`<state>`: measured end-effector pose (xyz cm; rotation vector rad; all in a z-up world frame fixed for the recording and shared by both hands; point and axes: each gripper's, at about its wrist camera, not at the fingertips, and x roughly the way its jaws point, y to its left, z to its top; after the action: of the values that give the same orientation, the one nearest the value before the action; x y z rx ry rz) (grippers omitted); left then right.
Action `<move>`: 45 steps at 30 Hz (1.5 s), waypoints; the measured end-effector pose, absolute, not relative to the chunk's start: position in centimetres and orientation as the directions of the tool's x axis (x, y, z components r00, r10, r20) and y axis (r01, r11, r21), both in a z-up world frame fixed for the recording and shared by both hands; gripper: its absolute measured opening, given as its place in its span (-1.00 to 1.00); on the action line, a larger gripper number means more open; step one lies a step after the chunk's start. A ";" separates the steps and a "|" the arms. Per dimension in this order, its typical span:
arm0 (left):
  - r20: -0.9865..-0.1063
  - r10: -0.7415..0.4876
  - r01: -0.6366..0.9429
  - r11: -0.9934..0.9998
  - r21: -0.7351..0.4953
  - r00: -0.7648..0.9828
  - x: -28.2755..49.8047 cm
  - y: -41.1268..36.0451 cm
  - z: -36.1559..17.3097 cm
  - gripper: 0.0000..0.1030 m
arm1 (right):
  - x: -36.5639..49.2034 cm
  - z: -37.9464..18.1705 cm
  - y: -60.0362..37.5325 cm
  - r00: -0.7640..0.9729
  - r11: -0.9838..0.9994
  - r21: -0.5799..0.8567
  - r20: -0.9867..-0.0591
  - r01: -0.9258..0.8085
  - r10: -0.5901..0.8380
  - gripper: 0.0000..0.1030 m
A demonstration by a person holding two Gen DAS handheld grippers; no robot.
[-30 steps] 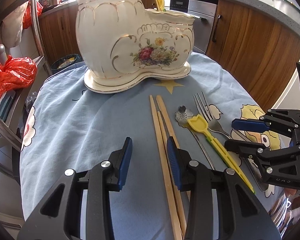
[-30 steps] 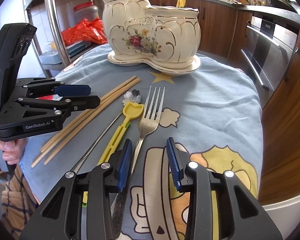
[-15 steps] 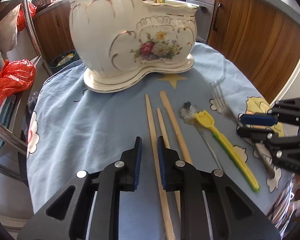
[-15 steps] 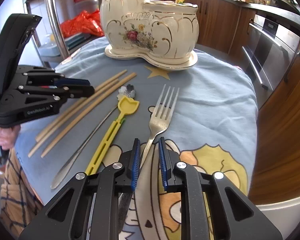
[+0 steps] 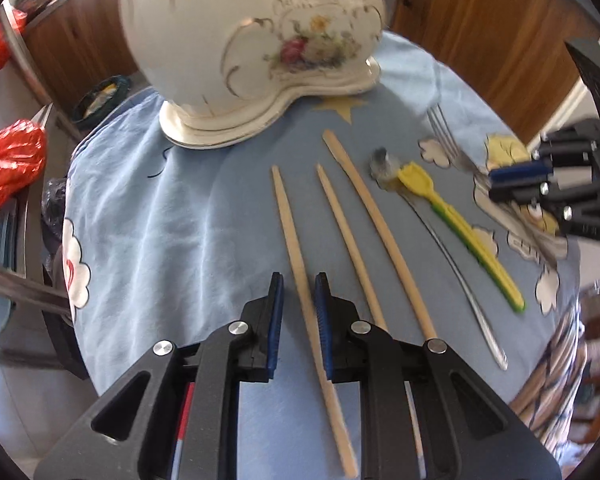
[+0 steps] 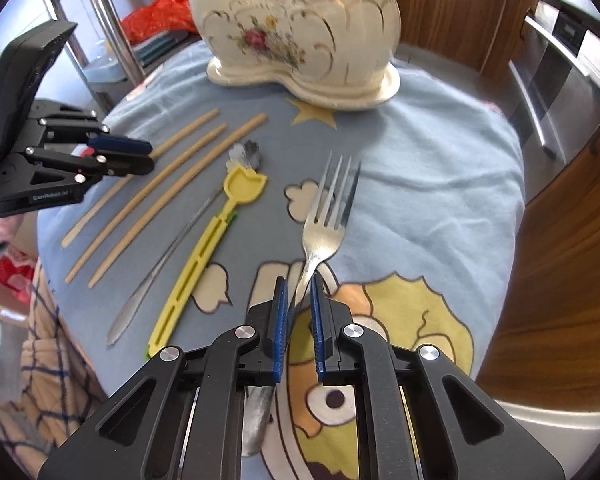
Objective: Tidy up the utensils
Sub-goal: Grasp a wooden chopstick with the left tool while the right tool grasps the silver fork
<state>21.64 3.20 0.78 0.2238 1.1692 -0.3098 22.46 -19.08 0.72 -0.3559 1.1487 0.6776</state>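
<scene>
Underneath, cartoon-printed blue tablecloth (image 6: 440,184); wooden cabinets (image 5: 492,24).

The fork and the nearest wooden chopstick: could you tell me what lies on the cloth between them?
In the right wrist view, a yellow plastic utensil and a thin metal spoon lie between the fork and the nearest chopstick.

Bright daylight, hard from 12 o'clock. Motion blur throughout both views: ceramic holder (image 5: 256,40) smeared, fork (image 6: 328,216) tines ghosted. Glare on blue tablecloth (image 5: 172,220) around 9 o'clock. Heavy fisheye bend and black vignette at all edges.
</scene>
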 end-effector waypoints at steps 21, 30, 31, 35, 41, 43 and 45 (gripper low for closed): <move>-0.964 -0.043 0.439 0.895 0.079 0.263 22.2 2.7 1.0 -0.81 | 22.0 0.9 -17.0 0.260 0.702 -0.054 -0.947 -0.711 0.191 -0.80; -0.976 -0.023 0.490 0.867 0.088 0.215 21.1 3.3 0.7 -0.81 | 22.4 0.8 -16.9 0.194 0.709 -0.003 -0.963 -0.705 0.189 -0.80; -0.976 -0.017 0.491 0.867 0.093 0.215 21.3 2.8 0.8 -0.81 | 22.5 0.7 -16.9 0.193 0.713 0.004 -0.962 -0.701 0.195 -0.80; -0.973 -0.015 0.482 0.871 0.101 0.231 21.1 2.1 1.0 -0.86 | 22.0 0.8 -17.2 0.225 0.717 -0.006 -0.951 -0.697 0.210 -0.83; -0.939 -0.083 0.421 0.905 0.069 0.334 20.0 3.3 1.7 -0.89 | 21.1 1.4 -18.0 0.267 0.726 0.001 -0.930 -0.688 0.255 -0.88; -0.920 -0.118 0.401 0.915 0.047 0.375 19.3 4.0 2.6 -0.89 | 20.8 2.0 -18.3 0.283 0.726 0.007 -0.919 -0.687 0.276 -0.88; -0.888 -0.172 0.392 0.920 0.010 0.427 18.3 5.0 4.0 -0.89 | 20.6 2.7 -18.7 0.307 0.730 0.009 -0.904 -0.683 0.299 -0.89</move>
<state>18.32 4.95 4.02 0.2282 1.0749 -0.3560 20.57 -18.73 2.72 -0.4159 1.0757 0.6744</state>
